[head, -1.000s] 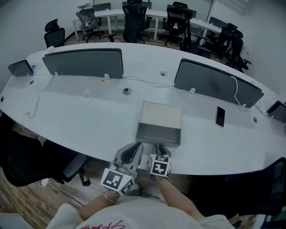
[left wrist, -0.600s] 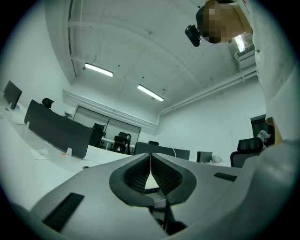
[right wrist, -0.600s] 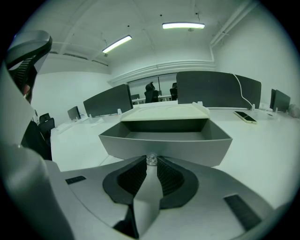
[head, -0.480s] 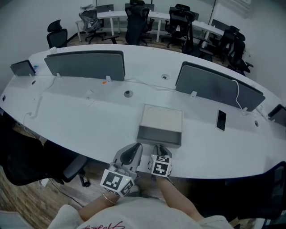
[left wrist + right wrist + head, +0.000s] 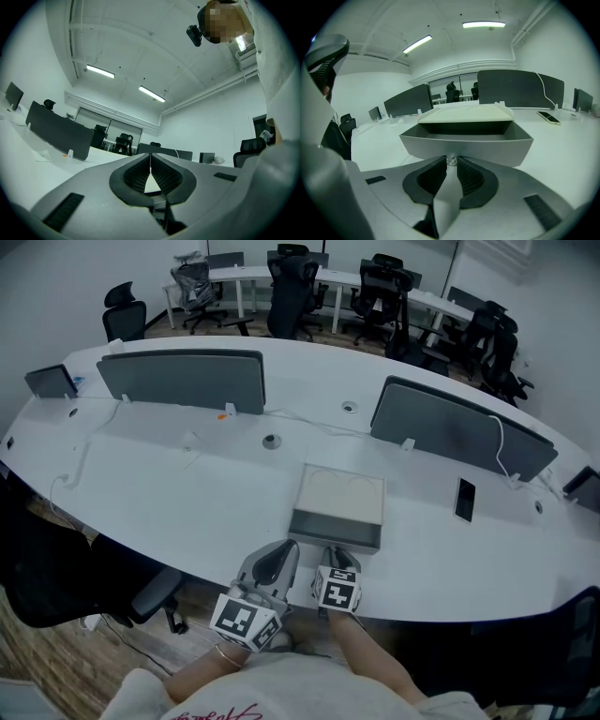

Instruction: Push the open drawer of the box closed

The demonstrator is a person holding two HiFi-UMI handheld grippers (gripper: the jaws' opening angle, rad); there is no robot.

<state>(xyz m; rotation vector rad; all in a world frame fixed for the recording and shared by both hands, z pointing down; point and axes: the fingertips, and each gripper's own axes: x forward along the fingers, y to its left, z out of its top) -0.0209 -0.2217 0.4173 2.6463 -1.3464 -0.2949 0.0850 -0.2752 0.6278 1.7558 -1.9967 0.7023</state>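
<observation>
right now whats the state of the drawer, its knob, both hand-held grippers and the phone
drawer: pulled out of the box, open, nothing seen inside
knob: caught between the right gripper's jaws
left hand-held gripper: jaws together, empty
right hand-held gripper: shut on the knob
phone: flat on the table, screen dark

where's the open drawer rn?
The drawer is centre in the head view, near the table edge, pulled out of the box. Its knob sits at the right gripper tips, left gripper alongside.
</observation>
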